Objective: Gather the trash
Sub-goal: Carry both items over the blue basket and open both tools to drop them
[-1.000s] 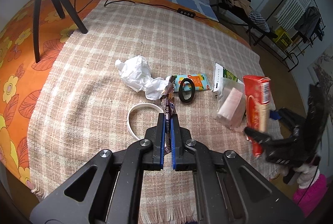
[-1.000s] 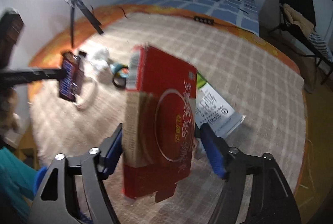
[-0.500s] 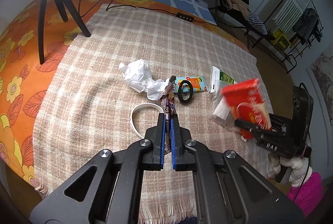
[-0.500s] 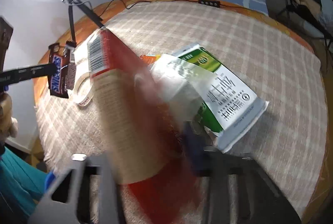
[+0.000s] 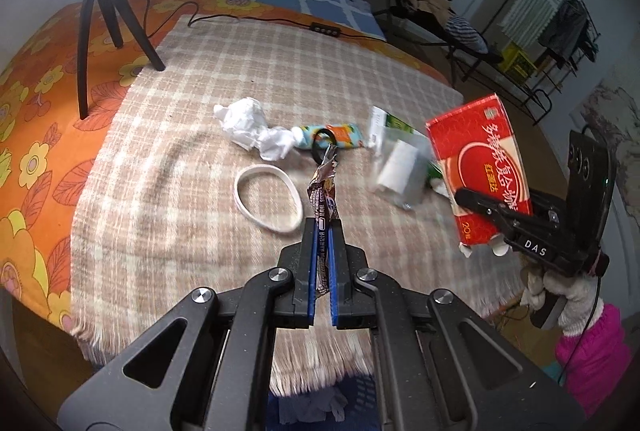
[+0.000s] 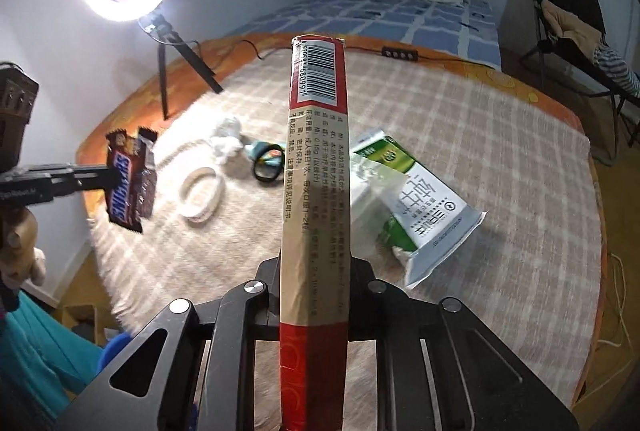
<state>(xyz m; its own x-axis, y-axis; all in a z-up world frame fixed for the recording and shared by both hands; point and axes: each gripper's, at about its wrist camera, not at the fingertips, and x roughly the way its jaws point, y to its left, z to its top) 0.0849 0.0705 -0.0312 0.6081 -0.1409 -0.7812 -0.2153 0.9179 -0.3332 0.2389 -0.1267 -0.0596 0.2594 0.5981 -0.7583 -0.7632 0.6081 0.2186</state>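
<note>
Lifted: Snickers wrapper pinched in left gripper fingers; red box clamped in right gripper. Left on bed: tissue, green pouch, 2 rings

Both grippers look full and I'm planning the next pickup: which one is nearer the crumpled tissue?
Left. Its gripper, shut on the wrapper, faces the tissue; the right gripper holds the red box off to the side.
</note>
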